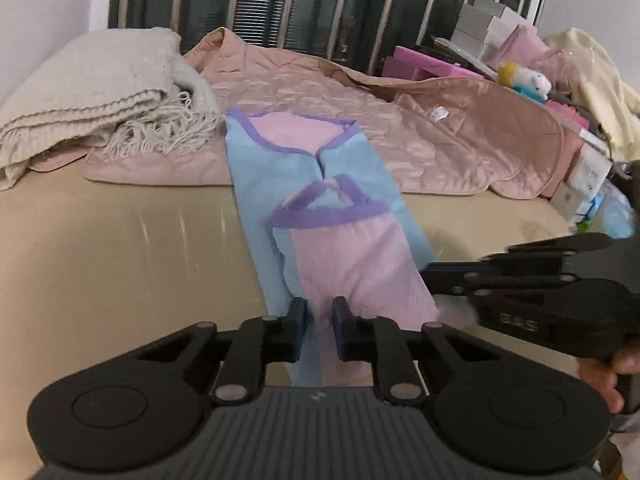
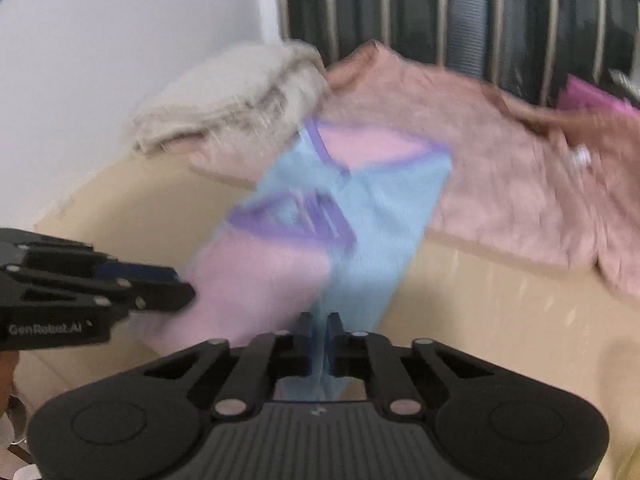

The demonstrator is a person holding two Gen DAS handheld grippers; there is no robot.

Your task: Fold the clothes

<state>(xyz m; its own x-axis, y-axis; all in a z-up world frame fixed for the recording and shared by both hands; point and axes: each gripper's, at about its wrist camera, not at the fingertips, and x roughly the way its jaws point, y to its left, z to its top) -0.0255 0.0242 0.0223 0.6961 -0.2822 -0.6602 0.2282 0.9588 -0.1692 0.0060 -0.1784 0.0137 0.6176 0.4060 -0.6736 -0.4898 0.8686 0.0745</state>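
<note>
Blue-and-pink garment (image 1: 320,200) with purple trim lay lengthwise on the beige tabletop (image 1: 120,260), its far end overlapping a pink quilted jacket (image 1: 400,128). Near end of the garment was doubled over, pink lining up, purple-edged opening facing away.

Left gripper (image 1: 319,330): fingers slightly apart with the garment's near edge running between them; grip not clearly closed on the cloth. Right gripper (image 2: 319,344): fingers pressed together on a blue fold of the garment's near edge, cloth bunched through the gap. Right wrist view was motion-blurred.

Cream fringed blanket (image 1: 100,92) sat folded at the far left, touching the jacket. Boxes and a small plush toy (image 1: 528,78) crowded the far right.
</note>
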